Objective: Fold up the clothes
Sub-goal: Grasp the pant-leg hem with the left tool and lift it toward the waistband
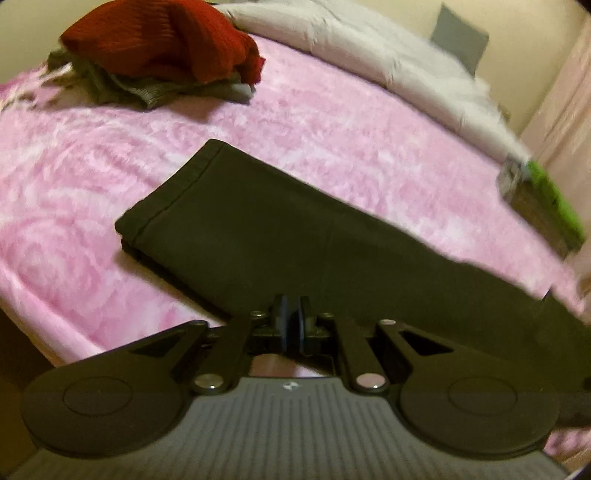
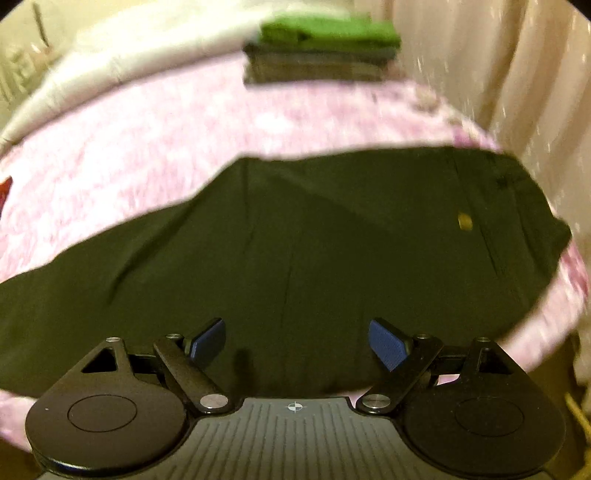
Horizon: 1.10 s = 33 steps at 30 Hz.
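Observation:
A pair of black trousers lies flat on the pink bed cover, hem end at the upper left. My left gripper is shut at the trousers' near edge; whether cloth is pinched between the pads is not visible. In the right wrist view the same trousers spread wide, waist end with a small yellow tag at the right. My right gripper is open and empty just above the cloth near its front edge.
A heap of unfolded clothes with a red sweater on top sits far left on the bed. A folded stack with a green garment on top lies at the far side. A white duvet lies along the back. Curtains hang at the right.

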{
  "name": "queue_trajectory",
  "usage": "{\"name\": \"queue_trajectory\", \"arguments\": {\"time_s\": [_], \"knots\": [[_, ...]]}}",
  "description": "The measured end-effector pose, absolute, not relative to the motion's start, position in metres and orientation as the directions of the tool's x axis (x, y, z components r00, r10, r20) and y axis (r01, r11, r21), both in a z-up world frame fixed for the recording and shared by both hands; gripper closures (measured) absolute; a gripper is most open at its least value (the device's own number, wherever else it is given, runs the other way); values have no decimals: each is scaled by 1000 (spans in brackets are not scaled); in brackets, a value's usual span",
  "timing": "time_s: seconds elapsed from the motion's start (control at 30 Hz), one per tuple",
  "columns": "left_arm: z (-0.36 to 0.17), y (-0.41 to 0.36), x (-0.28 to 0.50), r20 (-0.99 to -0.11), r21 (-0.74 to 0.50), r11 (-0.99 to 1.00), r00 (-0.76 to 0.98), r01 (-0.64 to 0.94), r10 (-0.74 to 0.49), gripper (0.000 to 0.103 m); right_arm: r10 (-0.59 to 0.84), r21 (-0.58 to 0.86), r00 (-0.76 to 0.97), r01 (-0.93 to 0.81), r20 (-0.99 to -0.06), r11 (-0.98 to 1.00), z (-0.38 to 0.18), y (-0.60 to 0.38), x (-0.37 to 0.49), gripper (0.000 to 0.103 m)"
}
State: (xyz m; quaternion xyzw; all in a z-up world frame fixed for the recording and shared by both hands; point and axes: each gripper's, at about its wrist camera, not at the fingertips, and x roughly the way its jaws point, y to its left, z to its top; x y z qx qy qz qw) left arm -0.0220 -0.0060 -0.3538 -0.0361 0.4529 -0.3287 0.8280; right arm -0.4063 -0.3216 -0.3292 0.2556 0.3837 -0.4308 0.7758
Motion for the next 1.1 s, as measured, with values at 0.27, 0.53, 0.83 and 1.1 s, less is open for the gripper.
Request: {"name": "queue_trajectory", "arguments": {"time_s": [0.27,0.53,0.83,1.1], "knots": [[-373,42,-28,-575,-644,688,381,335,-724,83,-614,140,500,831,-611,538,-364,-292,-440,16],[-393,68,-23,-506,-767,604,372,218,-778,73,-653,41,503,808,-567,587,-326,-225,-428,16],[-403,48,-3,-468,-805,561,378,190,-799,67,-597,-162,576,630,-558,759,-341,-165,-316,16],[-409,53,-3,-460,-810,554,379,191,-803,76,-550,-201,619,543,-560,815,-382,-148,-246,16]]}}
